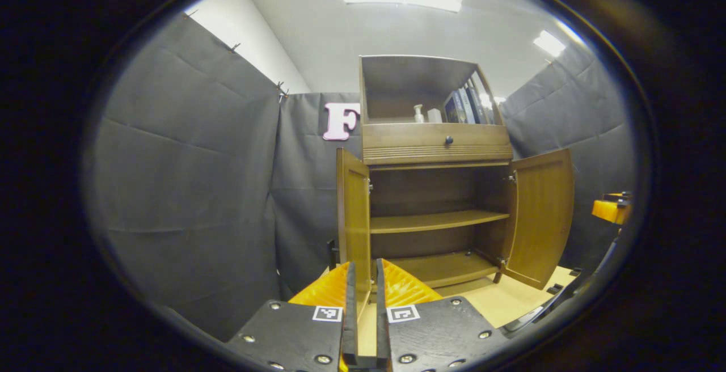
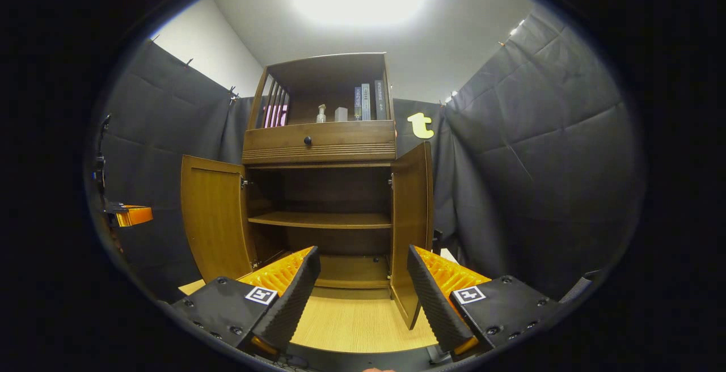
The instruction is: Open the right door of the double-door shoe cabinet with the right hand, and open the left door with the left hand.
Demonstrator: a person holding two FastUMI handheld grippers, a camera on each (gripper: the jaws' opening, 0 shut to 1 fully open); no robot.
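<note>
Both doors of the shoe cabinet [image 1: 437,151] are already swung wide open, and it's seen from two different angles. In the left gripper view the left door [image 1: 354,213] is met nearly edge-on, close in front of the camera, while the right door [image 1: 541,216] is shown by its broad inner face; the other gripper's body is glimpsed at the far right edge, well apart from the cabinet. In the right gripper view it's flipped: the right door [image 2: 413,219] is seen nearly edge-on and the left door [image 2: 212,224] broadside, with the other gripper spotted at the far left edge.

The inside is laid bare in both views: a middle shelf [image 2: 320,220] and a bottom board, with a drawer with a dark knob [image 2: 307,140] above, and books [image 2: 368,101] plus a small bottle [image 2: 321,113] up in the top cubby.

The left tongs [image 1: 363,281] are closed to a thin slit, with nothing gripped, just short of the left door's lower edge. The right tongs [image 2: 363,281] are spread wide with nothing held, pointed at the open cabinet over the wooden floor board [image 2: 357,321].
</note>
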